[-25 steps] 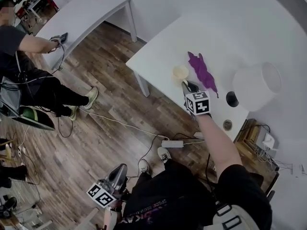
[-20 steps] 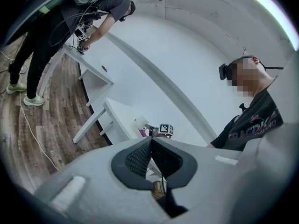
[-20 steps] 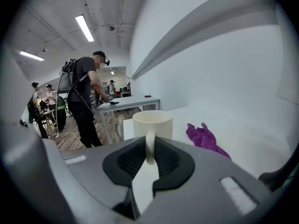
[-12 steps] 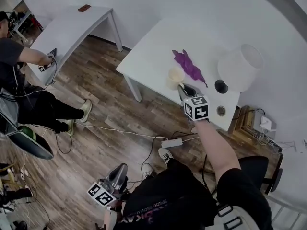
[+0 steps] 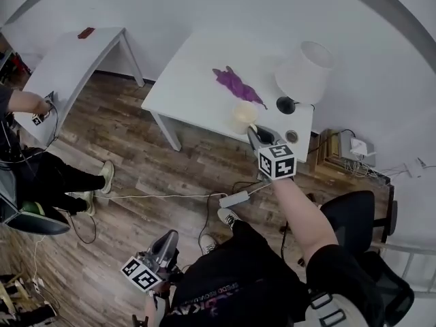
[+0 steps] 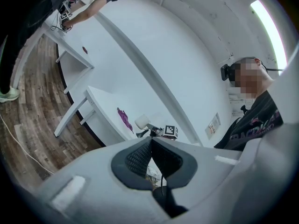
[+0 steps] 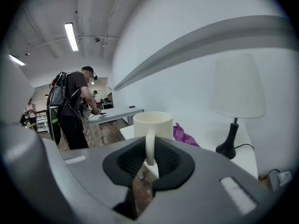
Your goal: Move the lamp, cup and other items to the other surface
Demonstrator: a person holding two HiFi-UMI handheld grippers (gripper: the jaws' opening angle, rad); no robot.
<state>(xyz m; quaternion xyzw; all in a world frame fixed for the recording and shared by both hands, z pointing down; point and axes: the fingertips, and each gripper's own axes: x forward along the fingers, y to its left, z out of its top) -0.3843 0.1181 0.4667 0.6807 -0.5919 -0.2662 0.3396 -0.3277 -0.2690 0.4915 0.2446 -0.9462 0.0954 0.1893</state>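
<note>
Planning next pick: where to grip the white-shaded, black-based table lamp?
On the white-shaded table lamp, probably the slim black stem beneath the shade, coming in level from the white table's near edge: the shade looks too wide, the stem stands upright and exposed.

Plank floor, white wall, strip light, perhaps a chair
</note>
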